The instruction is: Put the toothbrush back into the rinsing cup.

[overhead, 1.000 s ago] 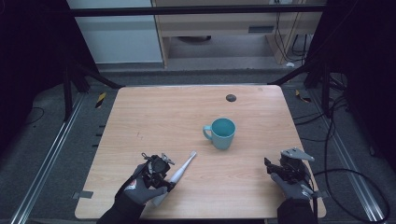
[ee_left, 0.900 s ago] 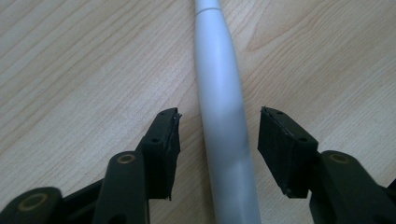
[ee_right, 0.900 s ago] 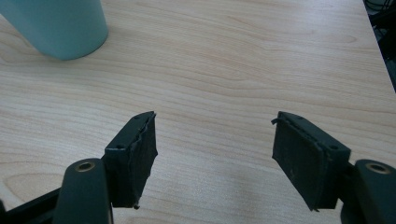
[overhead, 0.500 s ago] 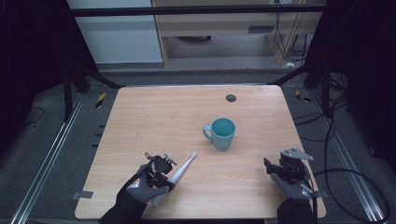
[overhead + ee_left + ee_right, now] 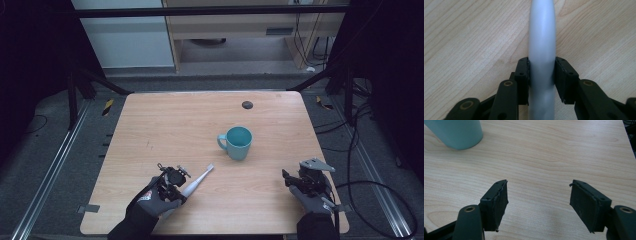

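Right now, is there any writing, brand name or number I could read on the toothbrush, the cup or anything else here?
No text can be read.
Toothbrush: plain white handle, no lettering.
Cup: plain teal, no print.
Glove on the left hand: a small red and white mark, too small and blurred to read.
Table: bare wood, no labels.

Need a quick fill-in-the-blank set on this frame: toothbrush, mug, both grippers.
1. The left gripper has its pads against the handle of the white ____.
2. The toothbrush lies flat on the wooden ____.
3. The mug on the table is ____ in colour.
4. The right gripper has its jaws ____, with nothing between them.

Missing words: toothbrush; table; teal; open
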A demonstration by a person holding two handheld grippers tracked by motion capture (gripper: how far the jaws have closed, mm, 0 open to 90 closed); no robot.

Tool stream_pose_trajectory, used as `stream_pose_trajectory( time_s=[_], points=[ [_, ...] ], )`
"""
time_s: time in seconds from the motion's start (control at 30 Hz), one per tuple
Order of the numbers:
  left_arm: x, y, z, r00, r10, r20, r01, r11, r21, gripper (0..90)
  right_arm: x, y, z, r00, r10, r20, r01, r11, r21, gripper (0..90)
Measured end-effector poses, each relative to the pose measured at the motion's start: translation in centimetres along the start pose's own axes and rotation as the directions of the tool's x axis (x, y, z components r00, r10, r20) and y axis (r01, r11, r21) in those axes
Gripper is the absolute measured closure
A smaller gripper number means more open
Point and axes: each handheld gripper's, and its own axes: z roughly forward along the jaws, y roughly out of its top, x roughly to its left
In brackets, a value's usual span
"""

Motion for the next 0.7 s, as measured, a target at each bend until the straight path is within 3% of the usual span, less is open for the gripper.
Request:
stream_pose_trajectory(
  time_s=[0.27, 0.47, 0.5, 0.53, 0.6, 0.63, 0.67, 0.7],
  points=[
    [0.3, -0.2, -0.1, 1.0, -0.003, 0.003, 0.003, 0.9998, -0.021, 65.4, 0.0, 0.0, 0.0, 1.0, 0.0, 0.002, 0.0, 1.0, -0.003, 30.3],
    [0.9, -0.7, -2.2, 0.9995, -0.028, -0.016, 0.026, 0.9934, -0.112, 65.4, -0.1, 0.0, -0.2, 1.0, -0.001, 0.006, 0.001, 1.0, -0.008, 30.4],
    [1.1, -0.8, -2.8, 0.9989, -0.039, -0.024, 0.036, 0.9894, -0.141, 65.4, -0.1, 0.0, -0.2, 1.0, 0.001, 0.006, -0.001, 1.0, -0.007, 30.3],
    [1.4, -0.9, -4.1, 0.9977, -0.059, -0.034, 0.05, 0.9769, -0.208, 65.5, -0.1, 0.0, -0.1, 1.0, -0.002, 0.008, 0.002, 1.0, -0.008, 30.3],
    [1.6, -0.9, -5.2, 0.996, -0.079, -0.041, 0.065, 0.961, -0.269, 65.4, -0.1, 0.0, -0.1, 1.0, 0.0, 0.009, 0.0, 1.0, -0.008, 30.1],
    [1.6, -0.9, -5.2, 0.996, -0.079, -0.041, 0.065, 0.961, -0.269, 65.4, -0.1, 0.0, -0.1, 1.0, 0.0, 0.009, 0.0, 1.0, -0.008, 30.1],
    [2.0, -0.7, -6.0, 0.9941, -0.094, -0.054, 0.073, 0.9456, -0.317, 65.4, 0.0, 0.0, -0.1, 1.0, 0.003, 0.01, -0.003, 1.0, -0.008, 30.1],
    [2.0, -0.7, -6.0, 0.9941, -0.094, -0.054, 0.073, 0.9456, -0.317, 65.4, 0.0, 0.0, -0.1, 1.0, 0.003, 0.01, -0.003, 1.0, -0.008, 30.1]
  ],
)
